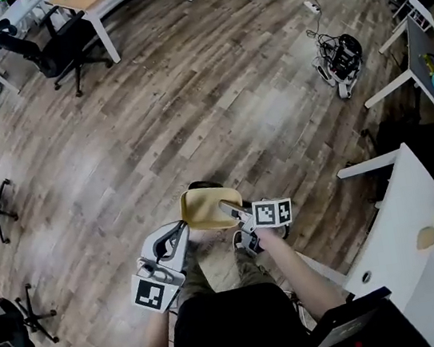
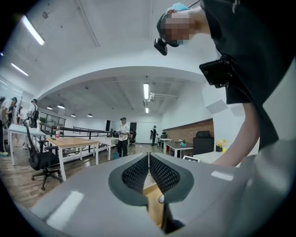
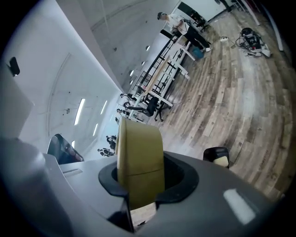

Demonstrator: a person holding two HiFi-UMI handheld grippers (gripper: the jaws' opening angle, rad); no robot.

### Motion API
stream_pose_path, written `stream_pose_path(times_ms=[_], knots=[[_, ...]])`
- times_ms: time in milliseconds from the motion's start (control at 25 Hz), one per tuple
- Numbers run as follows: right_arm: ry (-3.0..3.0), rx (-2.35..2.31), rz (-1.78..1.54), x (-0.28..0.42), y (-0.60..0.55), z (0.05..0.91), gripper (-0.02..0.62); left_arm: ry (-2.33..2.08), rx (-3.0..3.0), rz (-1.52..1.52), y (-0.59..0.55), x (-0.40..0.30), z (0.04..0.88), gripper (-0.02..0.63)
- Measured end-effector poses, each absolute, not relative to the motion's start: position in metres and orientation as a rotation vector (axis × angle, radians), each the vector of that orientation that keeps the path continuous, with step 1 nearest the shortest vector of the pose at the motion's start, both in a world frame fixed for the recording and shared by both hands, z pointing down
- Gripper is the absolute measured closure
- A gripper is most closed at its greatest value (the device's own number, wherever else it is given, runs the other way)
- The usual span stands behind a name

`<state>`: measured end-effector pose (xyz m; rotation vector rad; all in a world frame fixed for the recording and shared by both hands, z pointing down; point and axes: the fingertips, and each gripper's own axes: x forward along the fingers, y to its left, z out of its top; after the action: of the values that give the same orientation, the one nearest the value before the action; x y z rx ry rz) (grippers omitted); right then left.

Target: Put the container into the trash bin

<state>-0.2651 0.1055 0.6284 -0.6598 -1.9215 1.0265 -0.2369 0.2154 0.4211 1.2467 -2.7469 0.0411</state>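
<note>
Right claw (image 1: 232,208) grips the tan container (image 1: 204,208) by its wall, holding it in the air over the wooden floor (image 1: 189,92), near the black trash bin (image 3: 216,155). Left claw (image 2: 149,169) closed, empty.

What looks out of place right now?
Nothing spilled or damaged. The container is clamped on edge in the right gripper, the bin showing just past it. A cable tangle lies on the floor.

Just beyond the right gripper (image 1: 226,208), the container (image 1: 198,208) covers nearly all of a dark object (image 1: 200,185), too little of it showing to name. The container's lower end is hidden between that gripper's jaws. Far ahead of the left gripper (image 2: 149,163), standing people (image 2: 122,137) are too small to make out.
</note>
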Motion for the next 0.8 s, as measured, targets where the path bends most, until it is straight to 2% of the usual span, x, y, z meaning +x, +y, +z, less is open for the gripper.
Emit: stream_pose_path(times_ms=[440,800], knots=[[-1.944,-0.495,1.179,-0.295,0.154,0.633,0.471,-2.675,1.395,0.072,0.273,-0.315,0.424,0.594],[-1.923,-0.469,1.185,-0.296,0.142,0.664,0.468,-2.693,1.422,0.071,0.257,-0.307,0.426,0.594]])
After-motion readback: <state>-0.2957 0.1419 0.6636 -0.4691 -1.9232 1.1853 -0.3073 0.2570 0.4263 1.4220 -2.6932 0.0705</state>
